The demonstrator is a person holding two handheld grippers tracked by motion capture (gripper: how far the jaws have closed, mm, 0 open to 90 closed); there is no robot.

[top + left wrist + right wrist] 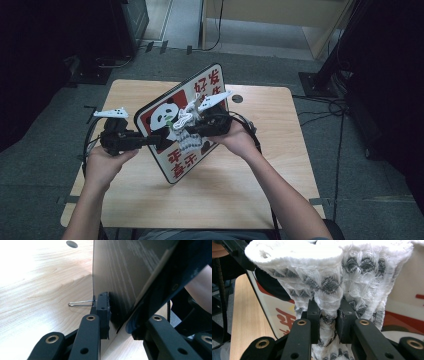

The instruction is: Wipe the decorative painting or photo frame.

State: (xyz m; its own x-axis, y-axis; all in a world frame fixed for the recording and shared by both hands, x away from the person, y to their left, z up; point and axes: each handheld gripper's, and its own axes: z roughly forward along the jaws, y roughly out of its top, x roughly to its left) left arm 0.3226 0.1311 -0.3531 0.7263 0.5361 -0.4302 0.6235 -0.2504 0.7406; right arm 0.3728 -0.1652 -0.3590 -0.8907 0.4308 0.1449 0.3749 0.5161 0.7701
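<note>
Nearest to me in the right gripper view: a white knitted cloth with grey zigzag pattern (pixel 329 287), bunched and pinched between my right gripper (pixel 328 320); jaws narrow, pads pressing the fabric from both sides. Cloth fans out wide above the jaws and trails below them. Behind it I see the flat board with red and white panda print and red characters (pixel 274 307), tilted.

Left gripper view: my left gripper (pixel 120 315) is clamped on the board's edge, one pad (pixel 103 307) flat against the dark back face (pixel 120 272), the other jaw on the printed side. Narrow grip, holding the board. A thin wire clip loop (pixel 80 303) sticks out beside the pad, over the light wooden table (pixel 37 290).

High view: board (pixel 172 110) stands tilted on one corner near the middle of the table (pixel 250 190), printed face up towards me. Left gripper (pixel 150 141) holds its left edge; right gripper (pixel 187 131) holds the cloth (pixel 186 122) against the printed face, over the panda. Both hands come in from the bottom.
</note>
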